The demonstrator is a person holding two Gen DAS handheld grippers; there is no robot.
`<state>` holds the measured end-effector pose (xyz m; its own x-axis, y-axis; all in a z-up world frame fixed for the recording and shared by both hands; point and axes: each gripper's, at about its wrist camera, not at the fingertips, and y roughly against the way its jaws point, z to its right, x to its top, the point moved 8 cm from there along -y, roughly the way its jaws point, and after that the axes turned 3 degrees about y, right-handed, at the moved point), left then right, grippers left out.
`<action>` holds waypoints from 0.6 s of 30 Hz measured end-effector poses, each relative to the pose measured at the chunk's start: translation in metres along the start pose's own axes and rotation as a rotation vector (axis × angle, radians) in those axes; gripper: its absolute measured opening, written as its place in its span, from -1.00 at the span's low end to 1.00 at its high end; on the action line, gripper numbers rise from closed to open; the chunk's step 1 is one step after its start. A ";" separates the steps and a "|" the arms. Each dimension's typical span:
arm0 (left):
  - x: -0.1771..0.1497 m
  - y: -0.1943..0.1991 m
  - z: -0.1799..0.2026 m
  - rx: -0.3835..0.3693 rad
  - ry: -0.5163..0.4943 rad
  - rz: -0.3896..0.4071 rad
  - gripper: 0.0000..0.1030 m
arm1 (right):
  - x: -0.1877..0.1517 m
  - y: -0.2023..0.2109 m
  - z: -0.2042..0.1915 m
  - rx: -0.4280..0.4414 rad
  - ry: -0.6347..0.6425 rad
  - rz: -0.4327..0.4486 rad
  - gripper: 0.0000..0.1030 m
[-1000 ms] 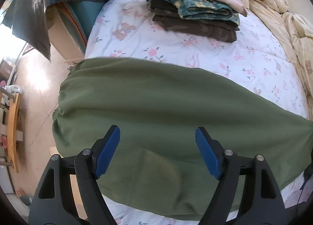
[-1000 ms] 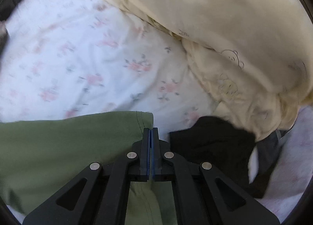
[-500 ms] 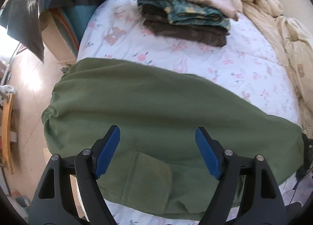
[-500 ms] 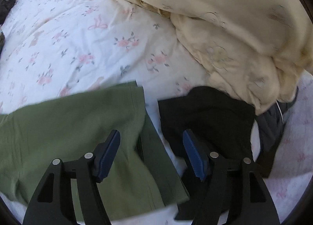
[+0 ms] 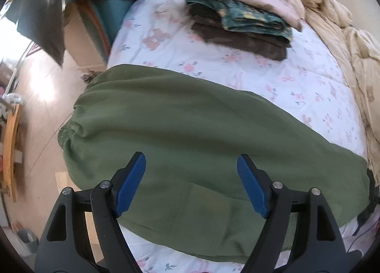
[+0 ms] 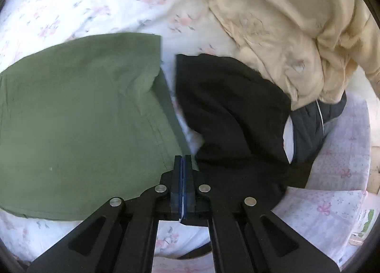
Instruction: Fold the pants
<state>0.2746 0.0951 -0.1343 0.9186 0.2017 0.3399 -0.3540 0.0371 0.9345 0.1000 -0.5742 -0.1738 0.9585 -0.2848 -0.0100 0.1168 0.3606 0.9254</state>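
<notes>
Because the green pants [image 5: 201,149] are soft, light cloth that will sag and slide rather than hold a crease, they look best taken at a hem or the gathered waistband [image 5: 68,130] – both layers pinched together. Nearest, the left gripper [image 5: 191,178] hangs spread wide above the seat, nothing between its blue pads, while the right gripper [image 6: 182,166] is pressed together at the leg-hem corner (whether cloth is caught there I cannot tell). Farther off, across the floral bedsheet [image 5: 296,78], sit folded clothes [image 5: 237,23] – and a cream quilt [image 6: 296,23].
</notes>
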 end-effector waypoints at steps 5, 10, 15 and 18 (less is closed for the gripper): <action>0.003 0.001 -0.015 0.048 0.011 0.023 0.49 | -0.009 -0.034 0.018 -0.152 0.042 -0.094 -1.00; 0.004 -0.002 -0.035 0.107 0.026 0.024 0.49 | -0.004 -0.020 -0.003 -0.167 0.099 -0.071 -0.63; 0.012 0.003 -0.079 0.143 0.091 0.028 0.49 | 0.017 0.055 -0.043 -0.078 0.100 0.125 0.52; 0.014 0.023 -0.128 0.143 0.225 0.072 0.49 | 0.019 0.111 -0.098 0.154 0.084 0.291 0.52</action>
<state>0.2572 0.2239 -0.1219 0.8240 0.4118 0.3891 -0.3739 -0.1209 0.9196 0.1564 -0.4526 -0.1089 0.9647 -0.1126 0.2379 -0.1997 0.2757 0.9403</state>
